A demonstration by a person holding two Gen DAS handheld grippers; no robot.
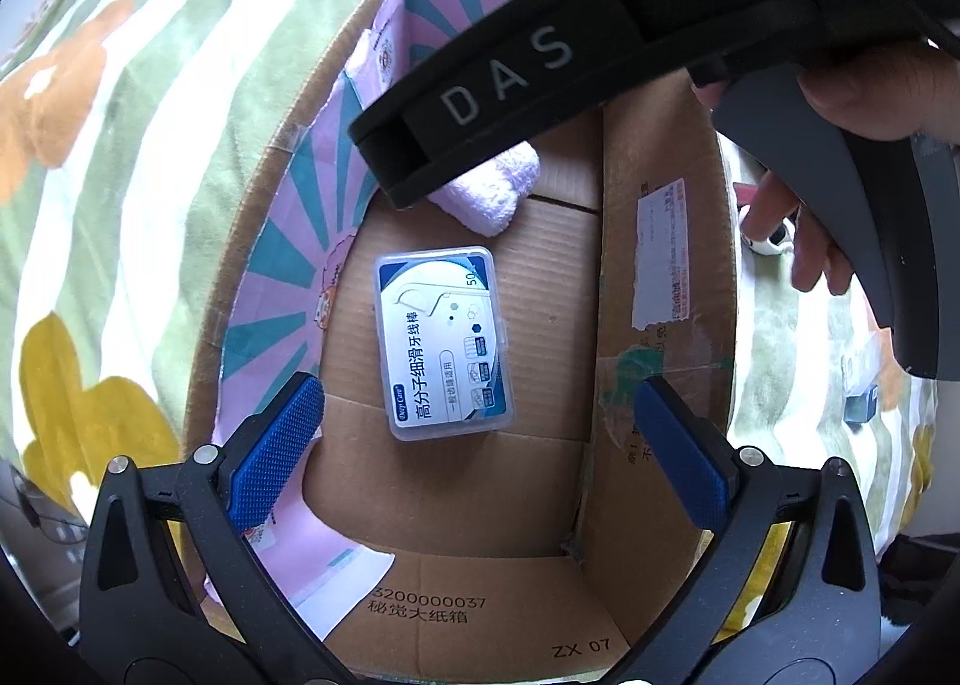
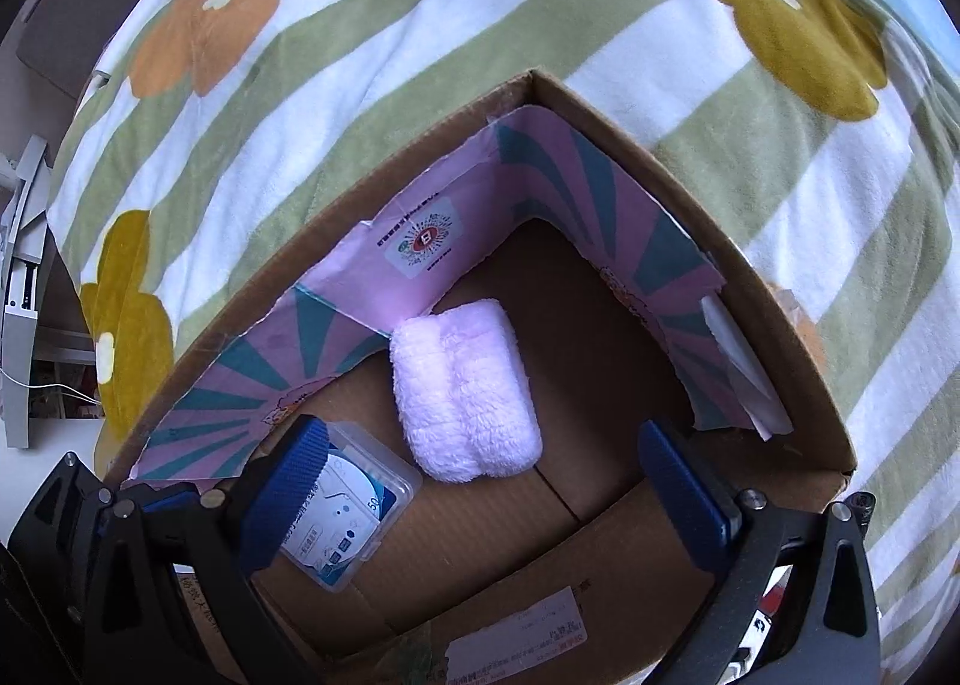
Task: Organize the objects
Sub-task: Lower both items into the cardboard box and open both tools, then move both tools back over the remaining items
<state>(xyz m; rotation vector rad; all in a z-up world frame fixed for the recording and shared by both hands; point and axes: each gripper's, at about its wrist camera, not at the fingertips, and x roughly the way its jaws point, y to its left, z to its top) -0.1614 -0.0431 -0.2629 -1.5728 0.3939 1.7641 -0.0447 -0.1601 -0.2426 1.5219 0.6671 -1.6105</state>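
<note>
An open cardboard box lies on a blanket. On its floor lies a clear plastic case of floss picks with a blue and white label. A folded pink towel lies beyond it. My left gripper hangs open above the case, holding nothing. The right gripper's black body crosses above the towel. In the right wrist view the right gripper is open over the box, with the towel just ahead. Its left finger hides part of the floss case.
Pink and teal paper lines the box walls. A shipping label is stuck on the right flap. A hand holds the right gripper. The striped flowered blanket surrounds the box. On it, right of the box, lies a small dark object.
</note>
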